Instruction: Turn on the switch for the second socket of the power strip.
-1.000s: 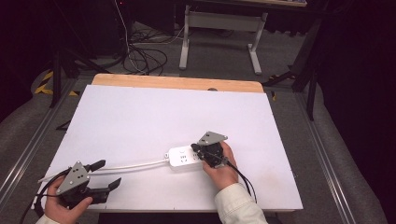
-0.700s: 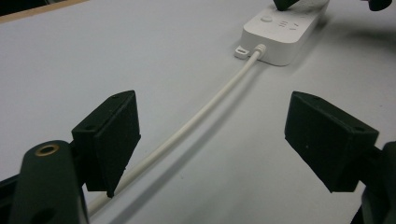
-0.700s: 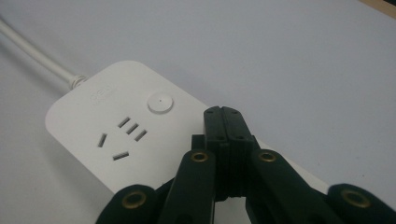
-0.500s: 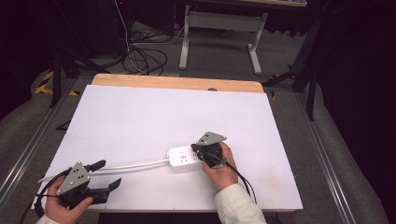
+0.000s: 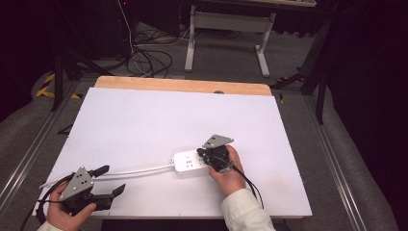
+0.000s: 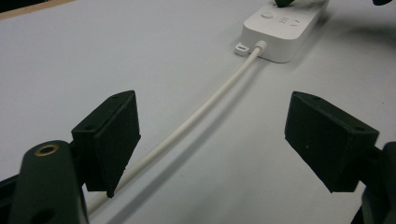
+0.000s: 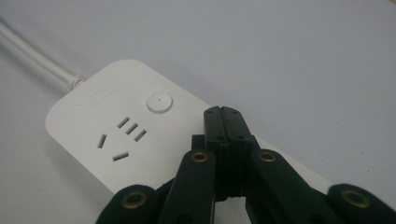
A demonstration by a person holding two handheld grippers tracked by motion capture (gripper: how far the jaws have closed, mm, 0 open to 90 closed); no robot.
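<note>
At the near edge of the table [image 5: 159, 115], the left gripper [image 5: 108, 180] has its jaws spread wide and holds nothing; compared with one second ago it has hardly moved, only a small shift toward the near edge. In the left gripper view the white cable [image 6: 196, 121] runs on the table between the open jaws, closer to one pad, and it is not touched. Farther in, the right gripper [image 7: 223, 122] has its jaws pressed together, with nothing between them, and their tip rests on top of the white power strip [image 5: 191, 161], just beside the round button [image 7: 159, 101]; it was in the same place half a second ago. The strip lies flat, near the middle of the near half of the table, also unmoved; so I judge that the pressing of the button is not yet done, or the strip is only being held steady.
</note>
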